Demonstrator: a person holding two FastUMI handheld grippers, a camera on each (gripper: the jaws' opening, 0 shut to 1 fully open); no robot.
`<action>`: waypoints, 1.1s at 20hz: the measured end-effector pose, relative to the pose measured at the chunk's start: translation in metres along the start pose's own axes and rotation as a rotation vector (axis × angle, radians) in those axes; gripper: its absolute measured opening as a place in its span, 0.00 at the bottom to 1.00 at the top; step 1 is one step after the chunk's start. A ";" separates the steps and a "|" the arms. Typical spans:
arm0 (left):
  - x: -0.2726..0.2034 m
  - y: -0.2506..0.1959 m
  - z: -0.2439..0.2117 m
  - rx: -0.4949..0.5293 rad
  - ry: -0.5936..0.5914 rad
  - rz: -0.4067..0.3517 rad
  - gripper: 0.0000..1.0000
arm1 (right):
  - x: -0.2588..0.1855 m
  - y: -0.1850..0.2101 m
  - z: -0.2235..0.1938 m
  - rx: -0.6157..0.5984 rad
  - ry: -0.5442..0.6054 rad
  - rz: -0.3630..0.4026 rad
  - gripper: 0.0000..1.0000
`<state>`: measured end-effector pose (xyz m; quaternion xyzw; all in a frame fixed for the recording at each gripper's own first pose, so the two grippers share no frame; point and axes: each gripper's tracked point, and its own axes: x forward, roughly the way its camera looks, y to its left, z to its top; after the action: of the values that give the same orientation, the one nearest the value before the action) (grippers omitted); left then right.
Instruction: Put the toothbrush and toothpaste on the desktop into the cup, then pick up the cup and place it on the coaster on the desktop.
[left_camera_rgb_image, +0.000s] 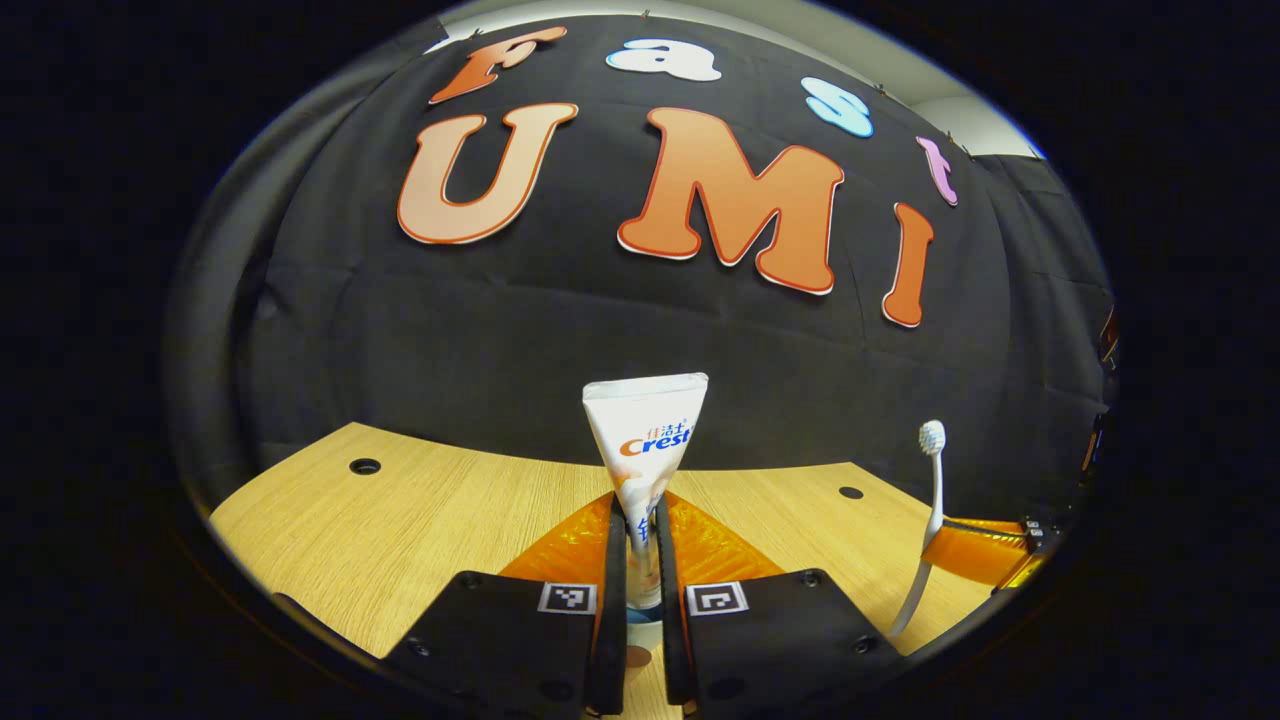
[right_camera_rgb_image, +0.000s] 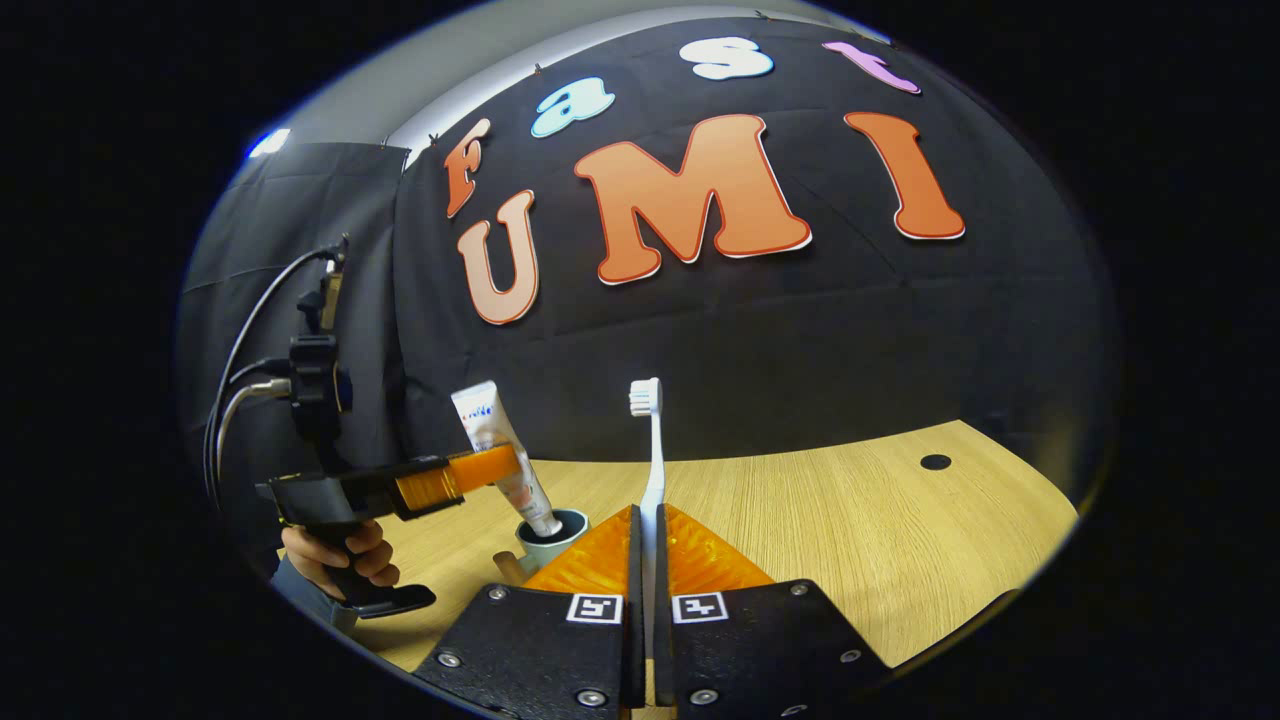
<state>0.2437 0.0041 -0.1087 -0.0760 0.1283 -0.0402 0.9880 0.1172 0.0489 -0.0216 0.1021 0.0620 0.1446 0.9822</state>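
Toothpaste tube (left_camera_rgb_image: 645, 450) stands upright between the left gripper's (left_camera_rgb_image: 640, 545) fingers, crimped end up, both fingers pressed against its lower body — jaws clamped on it. In the right gripper view the same tube (right_camera_rgb_image: 495, 450) leans with its cap end down inside the mouth of a pale blue-green cup (right_camera_rgb_image: 553, 535) that sits on the wooden desktop (right_camera_rgb_image: 850, 560); the left gripper (right_camera_rgb_image: 485, 467) grips the tube about midway, held from below by a hand (right_camera_rgb_image: 335, 555), cables trailing up from its rear. Toothbrush (right_camera_rgb_image: 652, 470), white, is held upright in the right gripper (right_camera_rgb_image: 645, 545), bristle head up, handle pinched between the two fingers — jaws closed on it, just right of the cup. In the left gripper view the toothbrush (left_camera_rgb_image: 928, 520) stands well to the right of the tube, gripped low on the handle by the right gripper (left_camera_rgb_image: 945, 550). Desktop (left_camera_rgb_image: 400, 530) has small round dark holes (left_camera_rgb_image: 364, 466) near its far edge.
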 end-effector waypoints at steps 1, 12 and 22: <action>0.002 0.002 -0.007 0.004 0.019 0.007 0.19 | 0.002 0.002 0.002 0.001 -0.005 0.004 0.04; 0.021 0.016 -0.050 -0.003 0.135 0.014 0.19 | 0.024 0.032 0.012 -0.021 -0.037 0.043 0.04; 0.018 0.017 -0.069 0.001 0.191 -0.001 0.28 | 0.046 0.050 0.019 -0.018 -0.080 0.073 0.04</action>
<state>0.2443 0.0098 -0.1824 -0.0714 0.2220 -0.0479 0.9712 0.1498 0.1061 0.0037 0.1012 0.0178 0.1770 0.9788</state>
